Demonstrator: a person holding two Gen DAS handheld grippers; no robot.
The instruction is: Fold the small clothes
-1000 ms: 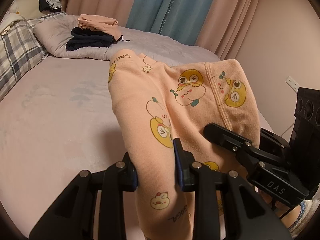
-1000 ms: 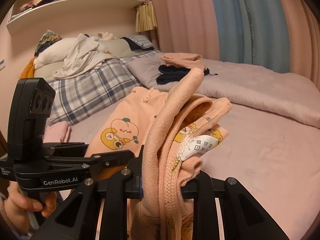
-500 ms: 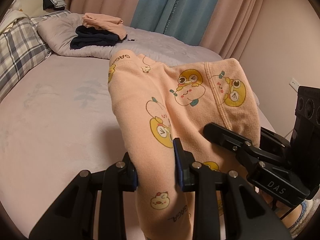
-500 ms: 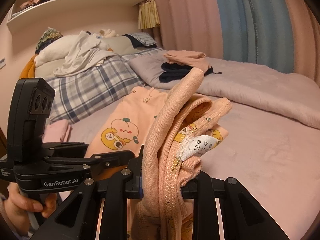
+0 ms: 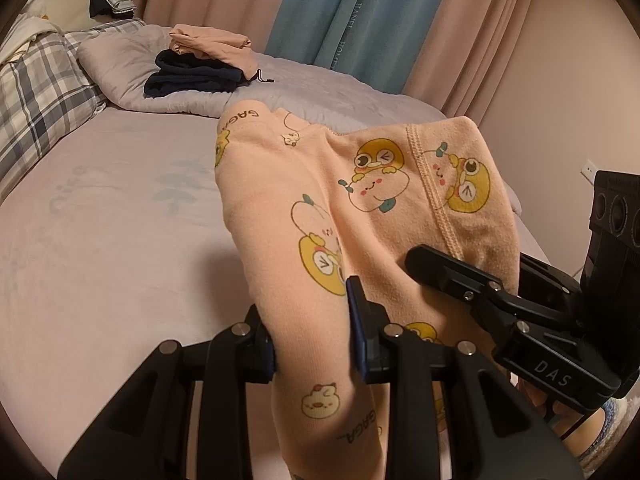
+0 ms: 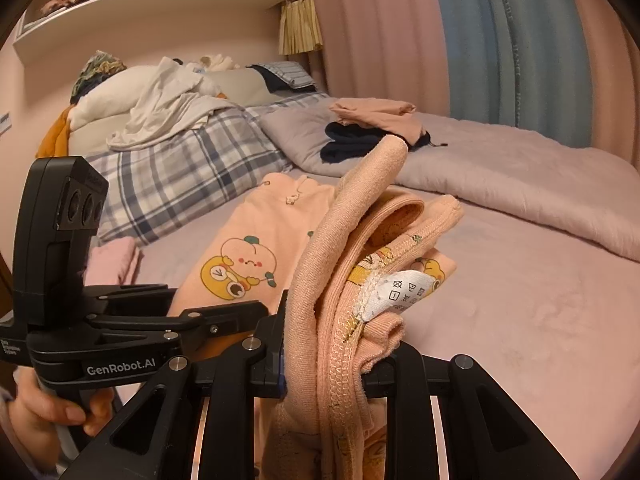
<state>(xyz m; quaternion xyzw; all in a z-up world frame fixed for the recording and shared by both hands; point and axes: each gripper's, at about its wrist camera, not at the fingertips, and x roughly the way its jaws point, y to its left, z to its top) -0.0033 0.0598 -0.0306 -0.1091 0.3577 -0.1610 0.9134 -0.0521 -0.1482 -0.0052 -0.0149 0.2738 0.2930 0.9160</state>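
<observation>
Hanging between two grippers over the bed (image 5: 100,240): one pair of small peach pants (image 5: 360,208), printed with yellow cartoon figures.

Item: pants. Soft knit, light, limp; they drape and sag wherever unsupported. Likely not slippery and not fragile; the ribbed waistband looks thicker and firmer than the legs. A white care tag (image 6: 400,290) shows at the bunched waist seam.

Hold, left: left gripper (image 5: 312,336) pinches a fold of the leg fabric, pads pressed into the cloth on both sides.

Hold, right: right gripper (image 6: 332,356) clamps a thick bunch of waistband and seam layers, jaws narrowed on the wad.

Best purchase, by judgement: the waistband and the stitched seams, where several layers give the pads something to bite. A single layer of leg may slide or stretch.

Position: far end of the pants rests on the bed; near end is lifted between the grippers.

Surface: bed, pale pink-lilac sheet, soft and yielding, so creases will not press sharp.

Beyond the pants: grey pillow (image 5: 120,64) carrying a stack (image 5: 204,60), dark clothes under peach ones.

Left of the pants: plaid bedding (image 6: 180,176), with white laundry (image 6: 160,108) heaped above it.

Behind the bed: pink and blue curtains (image 5: 352,12); a wall shelf (image 6: 152,0) above the laundry.
</observation>
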